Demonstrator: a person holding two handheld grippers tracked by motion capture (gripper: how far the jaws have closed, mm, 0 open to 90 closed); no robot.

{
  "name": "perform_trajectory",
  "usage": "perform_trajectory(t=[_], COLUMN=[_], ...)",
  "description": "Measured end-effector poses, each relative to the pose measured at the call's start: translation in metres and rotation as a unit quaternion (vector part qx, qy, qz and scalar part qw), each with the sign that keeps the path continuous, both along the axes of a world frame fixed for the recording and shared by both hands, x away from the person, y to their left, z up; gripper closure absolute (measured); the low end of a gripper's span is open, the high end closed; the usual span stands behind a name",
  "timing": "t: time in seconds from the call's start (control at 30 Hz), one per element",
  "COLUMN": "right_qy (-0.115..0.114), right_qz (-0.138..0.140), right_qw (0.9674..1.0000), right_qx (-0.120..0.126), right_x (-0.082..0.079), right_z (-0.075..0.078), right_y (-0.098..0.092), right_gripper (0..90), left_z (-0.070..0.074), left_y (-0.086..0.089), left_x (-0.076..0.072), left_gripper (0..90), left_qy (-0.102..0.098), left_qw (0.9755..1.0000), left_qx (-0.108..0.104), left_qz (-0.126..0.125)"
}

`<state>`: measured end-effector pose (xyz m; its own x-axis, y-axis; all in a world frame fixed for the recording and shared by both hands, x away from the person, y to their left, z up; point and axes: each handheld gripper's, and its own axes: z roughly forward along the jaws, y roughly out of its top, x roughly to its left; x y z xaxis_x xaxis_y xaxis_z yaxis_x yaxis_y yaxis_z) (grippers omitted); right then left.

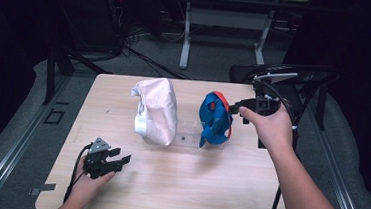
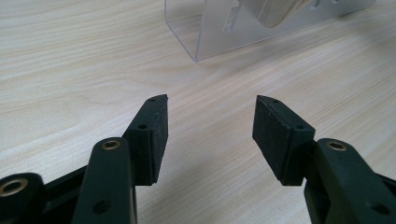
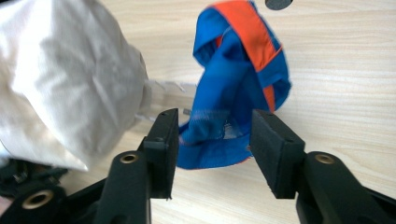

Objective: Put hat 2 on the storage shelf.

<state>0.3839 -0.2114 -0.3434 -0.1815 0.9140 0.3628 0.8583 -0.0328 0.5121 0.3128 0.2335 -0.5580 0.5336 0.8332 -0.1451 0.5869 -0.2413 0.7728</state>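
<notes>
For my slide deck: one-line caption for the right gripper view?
Open right tongs face a blue-and-orange cloth draped beside a white cloth on the wooden table.

Blue-orange cloth point(image 3: 233, 84) thin, slightly shiny; white cloth point(image 3: 60, 79) matt, creased; stand point(image 2: 219, 32) clear glossy plastic; table point(image 1: 192, 185) matt pale wood
</notes>
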Motion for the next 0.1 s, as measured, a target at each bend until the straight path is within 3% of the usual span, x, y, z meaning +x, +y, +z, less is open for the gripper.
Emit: perform_trajectory(t=[0.1], right_qy=[-0.011], right_qz=[0.017], right_qw=[0.9997], right_qx=[-0.014], right_x=[-0.0132], right_z=[-0.0108], right_y=[0.0019], right_gripper=[50.4], left_z=[0.0007], left_y=[0.0009], left_x=[0.0], left_gripper=[44.9], left_qy=[0.003], left_qw=[1.0], left_qx=[0.004], left_qz=[-0.001])
